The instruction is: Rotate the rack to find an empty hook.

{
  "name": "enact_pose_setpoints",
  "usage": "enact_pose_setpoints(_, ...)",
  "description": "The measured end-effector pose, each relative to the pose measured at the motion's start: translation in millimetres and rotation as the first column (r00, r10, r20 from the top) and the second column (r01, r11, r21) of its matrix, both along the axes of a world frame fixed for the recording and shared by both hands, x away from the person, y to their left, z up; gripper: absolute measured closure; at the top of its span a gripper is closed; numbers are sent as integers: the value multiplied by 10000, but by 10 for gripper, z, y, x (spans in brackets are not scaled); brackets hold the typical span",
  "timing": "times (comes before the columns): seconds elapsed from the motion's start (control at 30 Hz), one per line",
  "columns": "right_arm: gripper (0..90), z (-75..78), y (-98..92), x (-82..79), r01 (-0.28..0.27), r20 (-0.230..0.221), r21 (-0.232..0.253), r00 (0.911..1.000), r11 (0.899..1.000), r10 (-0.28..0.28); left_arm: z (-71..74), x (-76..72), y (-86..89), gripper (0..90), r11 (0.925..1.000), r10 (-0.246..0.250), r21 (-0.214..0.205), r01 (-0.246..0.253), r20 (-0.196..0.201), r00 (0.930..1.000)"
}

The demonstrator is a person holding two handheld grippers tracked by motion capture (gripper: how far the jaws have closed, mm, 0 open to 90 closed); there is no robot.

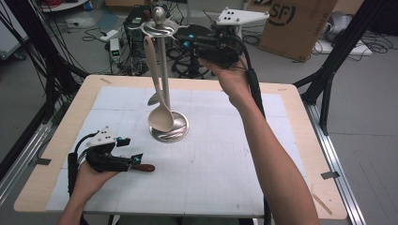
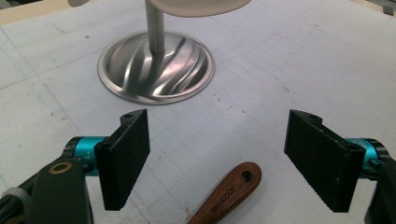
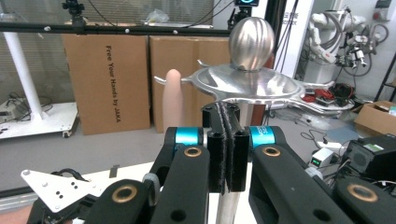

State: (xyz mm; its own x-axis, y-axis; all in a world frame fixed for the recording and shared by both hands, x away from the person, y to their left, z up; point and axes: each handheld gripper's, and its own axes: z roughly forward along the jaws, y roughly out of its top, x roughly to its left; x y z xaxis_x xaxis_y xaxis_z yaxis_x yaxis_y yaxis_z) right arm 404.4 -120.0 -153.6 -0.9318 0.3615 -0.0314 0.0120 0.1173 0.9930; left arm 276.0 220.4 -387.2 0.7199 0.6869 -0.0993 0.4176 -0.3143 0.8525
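A steel utensil stand (image 1: 164, 70) rises from a round base (image 1: 170, 127) in the middle of the table. From its top rim hangs a beige spoon (image 1: 159, 115); a metal spoon (image 1: 153, 98) hangs behind it. My right gripper (image 1: 180, 40) is raised level with the stand's top, jaws shut with nothing between them (image 3: 227, 112), just in front of the rim (image 3: 247, 86) and ball (image 3: 251, 43). My left gripper (image 1: 132, 150) rests low at the front left, jaws open (image 2: 217, 154). A brown wooden handle (image 2: 226, 193) lies on the mat between its pads, touched by neither.
A white gridded mat (image 1: 211, 154) covers the wooden table. The stand's base (image 2: 156, 67) lies close ahead of the left gripper. Cardboard boxes (image 1: 295, 23), cables and black frame legs surround the table on the floor.
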Motion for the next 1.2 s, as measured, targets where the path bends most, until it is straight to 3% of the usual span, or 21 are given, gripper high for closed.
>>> enact_pose_setpoints(0.87,893,22,327,-87,-562,176,-290,9982,9980,567,0,-2,1,240,10000,-13,-26,13,-28,10000)
enact_pose_setpoints(1.2,728,-87,172,-125,-456,-190,-315,9988,9985,451,-13,15,1,246,10000,-77,15,77,-81,9999)
